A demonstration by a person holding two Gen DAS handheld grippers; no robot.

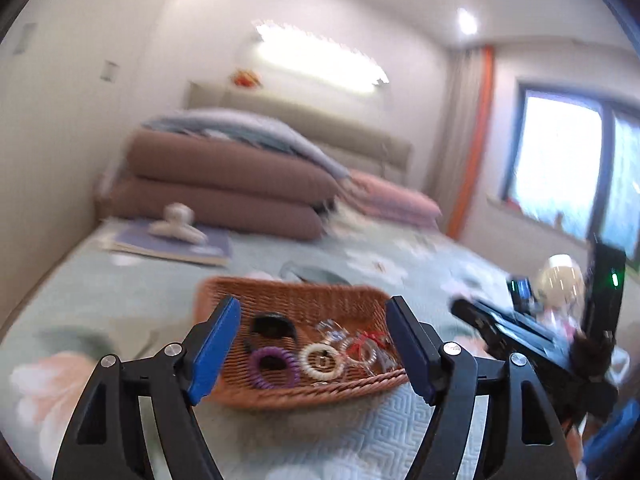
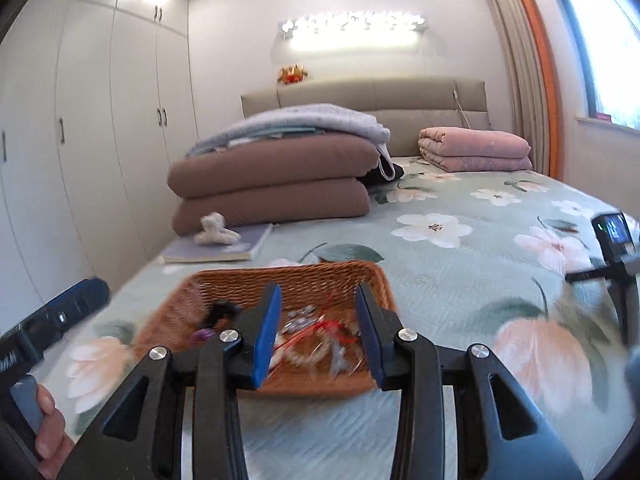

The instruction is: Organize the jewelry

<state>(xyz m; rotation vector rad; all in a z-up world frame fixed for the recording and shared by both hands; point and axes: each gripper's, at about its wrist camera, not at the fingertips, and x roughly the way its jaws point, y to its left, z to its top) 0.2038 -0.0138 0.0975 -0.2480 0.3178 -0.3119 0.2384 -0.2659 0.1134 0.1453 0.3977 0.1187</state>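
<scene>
Directly ahead, a brown wicker basket [image 1: 288,304] sits on a floral green bedspread [image 2: 460,264]. Inside lie a purple coil hair tie [image 1: 274,366], a cream coil hair tie [image 1: 322,361], a black band [image 1: 270,328] and blurred clear and red pieces. The left gripper [image 1: 312,354] hangs spread wide, empty; the right gripper [image 2: 318,334] also stands apart, holding nothing, near the basket's front rim

bed [image 2: 460,280] | on it: wicker tray [image 2: 312,276], quilts [image 2: 272,176], book [image 2: 216,250], maybe a doll [image 1: 560,280]
</scene>
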